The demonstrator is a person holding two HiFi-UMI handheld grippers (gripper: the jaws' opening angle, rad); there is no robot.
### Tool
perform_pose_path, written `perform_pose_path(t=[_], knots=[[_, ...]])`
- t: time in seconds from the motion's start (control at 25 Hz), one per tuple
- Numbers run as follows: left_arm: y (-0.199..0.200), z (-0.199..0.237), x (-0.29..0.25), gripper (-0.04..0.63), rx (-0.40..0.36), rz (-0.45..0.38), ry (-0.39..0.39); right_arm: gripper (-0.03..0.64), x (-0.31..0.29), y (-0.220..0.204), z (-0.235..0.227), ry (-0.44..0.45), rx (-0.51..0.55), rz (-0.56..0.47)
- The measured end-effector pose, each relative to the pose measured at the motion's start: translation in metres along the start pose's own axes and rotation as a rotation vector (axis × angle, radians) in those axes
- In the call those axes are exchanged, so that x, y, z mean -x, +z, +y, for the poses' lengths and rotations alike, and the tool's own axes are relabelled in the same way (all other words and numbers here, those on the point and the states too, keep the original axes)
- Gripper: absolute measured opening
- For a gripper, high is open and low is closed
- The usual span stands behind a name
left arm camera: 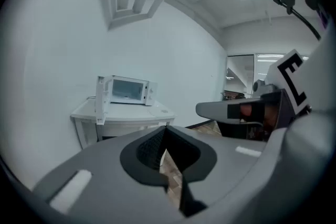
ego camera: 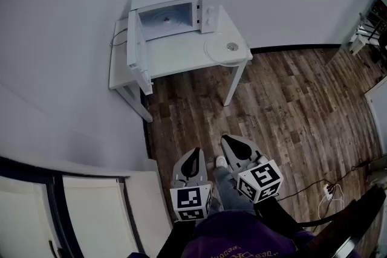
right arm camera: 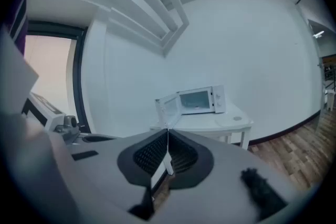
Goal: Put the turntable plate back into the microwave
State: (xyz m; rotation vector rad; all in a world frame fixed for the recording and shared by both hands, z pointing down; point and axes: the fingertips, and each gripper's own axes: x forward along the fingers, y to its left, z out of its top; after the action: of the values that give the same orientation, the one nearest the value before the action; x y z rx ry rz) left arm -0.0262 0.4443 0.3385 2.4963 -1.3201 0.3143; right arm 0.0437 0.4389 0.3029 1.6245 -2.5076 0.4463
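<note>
A white microwave stands on a small white table against the wall, its door swung wide open to the left. The clear glass turntable plate lies on the table's right end, in front of the microwave's control panel. Both grippers are far back from the table, over the wood floor near the person's legs. My left gripper is shut and empty. My right gripper is shut with nothing in it. The microwave shows small in the left gripper view and, as microwave, in the right gripper view.
Dark wood floor stretches between me and the table. A white wall runs behind and to the left. A cable and plug lie on the floor at right. White furniture stands at lower left.
</note>
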Motion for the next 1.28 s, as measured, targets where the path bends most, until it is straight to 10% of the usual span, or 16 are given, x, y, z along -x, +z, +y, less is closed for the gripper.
perform_pose_path(t=[1.28], knots=[[0.082, 0.025, -0.228, 0.005, 0.053, 0.003, 0.103, 0.011, -0.153, 0.063, -0.175, 0.13, 0.026, 0.081]])
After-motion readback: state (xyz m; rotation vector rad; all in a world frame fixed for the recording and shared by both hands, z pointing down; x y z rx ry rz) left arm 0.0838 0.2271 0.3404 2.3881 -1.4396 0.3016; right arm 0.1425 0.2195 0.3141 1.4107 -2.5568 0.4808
